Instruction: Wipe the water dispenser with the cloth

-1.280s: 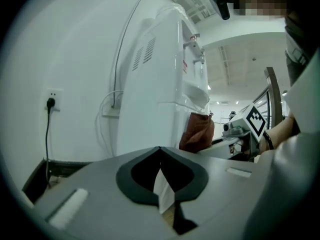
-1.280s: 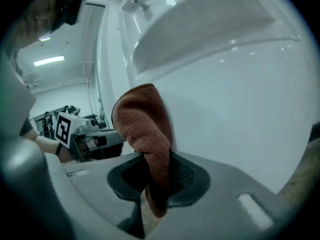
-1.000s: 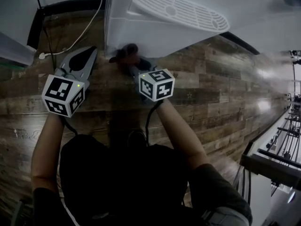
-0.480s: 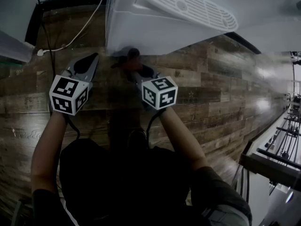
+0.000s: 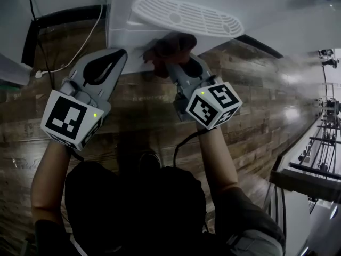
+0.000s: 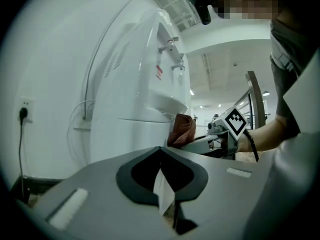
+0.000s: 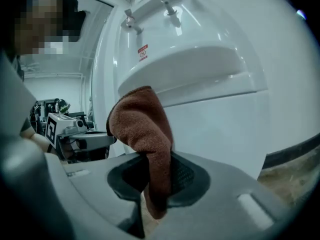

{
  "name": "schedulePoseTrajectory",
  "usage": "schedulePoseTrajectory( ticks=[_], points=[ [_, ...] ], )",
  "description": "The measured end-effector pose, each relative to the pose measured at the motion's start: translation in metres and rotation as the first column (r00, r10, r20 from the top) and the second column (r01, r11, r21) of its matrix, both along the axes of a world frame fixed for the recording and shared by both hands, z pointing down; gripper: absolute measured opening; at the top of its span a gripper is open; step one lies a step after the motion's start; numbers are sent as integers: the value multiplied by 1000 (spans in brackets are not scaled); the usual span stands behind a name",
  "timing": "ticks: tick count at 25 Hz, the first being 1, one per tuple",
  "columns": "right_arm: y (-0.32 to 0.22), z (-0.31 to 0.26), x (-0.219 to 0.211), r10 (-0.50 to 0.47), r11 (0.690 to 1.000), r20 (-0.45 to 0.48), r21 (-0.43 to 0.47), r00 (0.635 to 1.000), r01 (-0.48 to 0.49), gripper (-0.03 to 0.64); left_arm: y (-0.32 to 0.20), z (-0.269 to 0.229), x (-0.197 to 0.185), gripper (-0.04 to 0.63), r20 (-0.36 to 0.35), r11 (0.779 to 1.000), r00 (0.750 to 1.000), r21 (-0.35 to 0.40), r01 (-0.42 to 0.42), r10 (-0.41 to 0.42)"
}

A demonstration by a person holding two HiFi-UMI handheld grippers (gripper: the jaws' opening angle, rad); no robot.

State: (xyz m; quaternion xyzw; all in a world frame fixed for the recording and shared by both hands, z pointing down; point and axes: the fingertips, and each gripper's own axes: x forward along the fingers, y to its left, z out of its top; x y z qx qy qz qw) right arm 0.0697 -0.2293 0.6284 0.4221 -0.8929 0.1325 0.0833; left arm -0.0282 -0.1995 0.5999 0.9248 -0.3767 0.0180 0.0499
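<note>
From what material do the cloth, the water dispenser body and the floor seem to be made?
Cloth: soft fabric, likely microfiber or terry; reddish-brown, with fuzzy nap and limp folds.
Water dispenser: probably moulded plastic; smooth, glossy white with rounded edges.
Floor: wood-look planks with visible grain; real wood or laminate cannot be told.

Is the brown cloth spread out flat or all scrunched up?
Scrunched up. The cloth bulges in a folded lump, pinched between the right hand-held gripper jaws.
</note>
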Motion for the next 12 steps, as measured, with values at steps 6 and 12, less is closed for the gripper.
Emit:
schedulePoseTrajectory(
  ticks=[6, 12],
  points=[
    [-1, 31, -5, 7, 998, 54, -63, 998, -4, 61, -3, 33, 22, 20, 52, 999, 998, -25, -39, 40],
    [-5, 105, 5, 27, 984, 9, -174, 1000, -25, 61, 4, 98, 26, 19, 110, 988, 992, -146, -53, 69]
  ],
)
